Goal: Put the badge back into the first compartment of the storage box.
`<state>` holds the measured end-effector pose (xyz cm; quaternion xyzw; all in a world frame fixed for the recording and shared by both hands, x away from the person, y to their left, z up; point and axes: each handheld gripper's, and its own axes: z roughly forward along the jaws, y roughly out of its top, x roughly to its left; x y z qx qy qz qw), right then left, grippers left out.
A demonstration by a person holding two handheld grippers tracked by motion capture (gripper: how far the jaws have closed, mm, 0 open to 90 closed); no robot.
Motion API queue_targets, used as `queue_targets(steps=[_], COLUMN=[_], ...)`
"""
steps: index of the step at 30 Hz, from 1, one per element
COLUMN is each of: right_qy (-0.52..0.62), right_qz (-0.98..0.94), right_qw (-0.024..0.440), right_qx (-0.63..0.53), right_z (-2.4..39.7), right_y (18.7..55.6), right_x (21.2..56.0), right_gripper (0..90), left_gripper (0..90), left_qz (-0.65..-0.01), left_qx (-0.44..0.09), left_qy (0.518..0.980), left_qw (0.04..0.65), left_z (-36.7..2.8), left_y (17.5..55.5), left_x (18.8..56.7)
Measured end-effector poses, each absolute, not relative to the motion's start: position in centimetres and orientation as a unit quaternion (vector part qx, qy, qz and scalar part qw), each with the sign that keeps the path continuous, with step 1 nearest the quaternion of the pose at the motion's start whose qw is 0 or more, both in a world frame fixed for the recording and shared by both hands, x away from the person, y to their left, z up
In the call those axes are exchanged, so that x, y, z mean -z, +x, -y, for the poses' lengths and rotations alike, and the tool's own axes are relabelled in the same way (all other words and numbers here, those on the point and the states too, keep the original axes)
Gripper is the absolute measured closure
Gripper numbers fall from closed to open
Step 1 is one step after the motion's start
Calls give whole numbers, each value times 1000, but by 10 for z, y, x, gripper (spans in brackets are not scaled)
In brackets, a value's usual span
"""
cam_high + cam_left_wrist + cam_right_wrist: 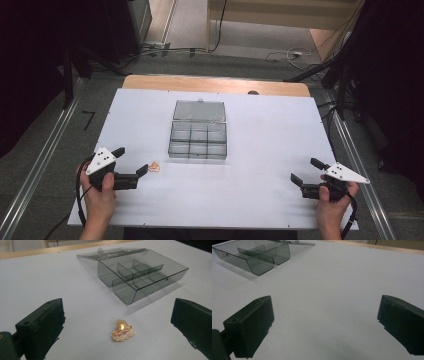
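High view: left gripper [134, 160] spread wide, small gold trinket [154, 166] just off its near jaw tip, on the counter [270, 165] short of the open divided box [198, 141]. Right gripper [306, 171] spread, well apart.

Left gripper view: trinket between the jaws, slightly ahead, untouched.

Right gripper view: jaws spread over bare counter.

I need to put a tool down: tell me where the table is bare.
Widest bare patch: white table top between the clear grey plastic compartment box and the right hand-held gripper. Crowded: near the left hand-held gripper, where the small gold trinket lies.
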<state>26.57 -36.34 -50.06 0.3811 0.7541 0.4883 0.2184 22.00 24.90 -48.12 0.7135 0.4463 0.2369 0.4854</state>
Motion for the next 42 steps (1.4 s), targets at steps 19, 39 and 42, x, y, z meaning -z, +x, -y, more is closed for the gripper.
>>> queue_targets(steps=[19, 39, 42], right_qy=[393, 390, 390], right_qz=[-747, -757, -758], right_qw=[242, 227, 226], right_qx=[-478, -473, -472], right_z=[363, 361, 360], right_y=[264, 267, 268], right_x=[500, 501, 501], right_gripper=[0, 0, 0], left_gripper=[0, 27, 33], left_qz=[-432, -439, -441], left_qx=[-215, -152, -117], left_qy=[725, 756, 767], left_qw=[491, 462, 451], left_z=[-236, -228, -230], left_y=[256, 281, 284], left_x=[443, 460, 465])
